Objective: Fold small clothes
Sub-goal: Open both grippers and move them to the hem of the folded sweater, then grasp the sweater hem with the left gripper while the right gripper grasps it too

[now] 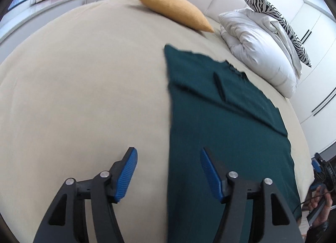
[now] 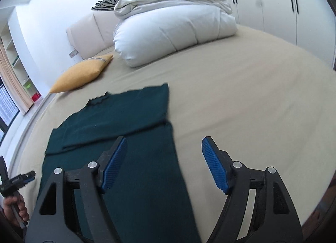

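One green garment, perhaps three pillows

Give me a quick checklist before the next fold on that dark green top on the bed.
1. Left tongs open, nothing between them: ok.
2. Right tongs open and empty: ok.
3. Dark green top lies flat on the beige bedsheet: ok.
4. Sleeve folded across the body: ok.
5. Yellow cushion and white duvet apart from the top: ok.
6. Near hem aligned: cannot tell, out of view.
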{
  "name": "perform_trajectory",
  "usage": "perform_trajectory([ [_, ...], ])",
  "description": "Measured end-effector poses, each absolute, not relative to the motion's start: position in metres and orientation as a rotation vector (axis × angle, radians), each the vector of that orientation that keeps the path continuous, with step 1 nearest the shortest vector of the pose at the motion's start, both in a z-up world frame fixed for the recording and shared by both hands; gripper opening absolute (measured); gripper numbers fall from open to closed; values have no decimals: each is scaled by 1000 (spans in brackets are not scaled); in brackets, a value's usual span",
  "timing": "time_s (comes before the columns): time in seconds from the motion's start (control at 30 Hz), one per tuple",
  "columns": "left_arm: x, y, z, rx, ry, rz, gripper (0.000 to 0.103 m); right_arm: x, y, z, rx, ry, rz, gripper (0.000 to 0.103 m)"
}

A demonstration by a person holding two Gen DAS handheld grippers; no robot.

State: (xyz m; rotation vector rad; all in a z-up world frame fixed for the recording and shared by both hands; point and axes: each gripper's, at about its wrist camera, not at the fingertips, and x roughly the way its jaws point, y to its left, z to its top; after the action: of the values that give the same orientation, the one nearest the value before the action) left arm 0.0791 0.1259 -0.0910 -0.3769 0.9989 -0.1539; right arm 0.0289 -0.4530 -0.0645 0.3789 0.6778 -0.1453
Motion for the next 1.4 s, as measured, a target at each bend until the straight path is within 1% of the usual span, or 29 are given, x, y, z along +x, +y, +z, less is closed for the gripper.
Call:
perform_trajectory([
  [0.13,33,128,-100,-399,1057,-198,65,-16,-447,-80,386,720,-153,72],
  [0.23,9,127,-101,-393,1067,-212,65,-45,-448,-95,414,746,-164,73],
  [0.4,-14,128,-102,-443,1103,-268,65,-89,-457,-106,466,791,-147,73],
  [0.5,-22,127,-103,-455,1123,-304,65,-104,-468,-115,578,831,-59,73],
  [0.7,-38,128,-109,-525,1182,-372,65,-125,-483,-143,726,946,-3,72],
  [0.93,-47,137,-116,-629,1231,-410,65,-148,-495,-154,851,936,44,72],
  [1.2,-52,143,-127,-779,1276,-437,65,-148,-493,-157,899,938,99,65],
  [1.27,-52,142,-129,-802,1281,-438,61,-147,-493,-156,901,939,107,63],
  [1.33,-49,144,-131,-814,1287,-431,54,-148,-494,-156,906,941,110,61],
  [1.4,-48,147,-133,-813,1291,-419,36,-149,-494,-156,909,946,107,58],
])
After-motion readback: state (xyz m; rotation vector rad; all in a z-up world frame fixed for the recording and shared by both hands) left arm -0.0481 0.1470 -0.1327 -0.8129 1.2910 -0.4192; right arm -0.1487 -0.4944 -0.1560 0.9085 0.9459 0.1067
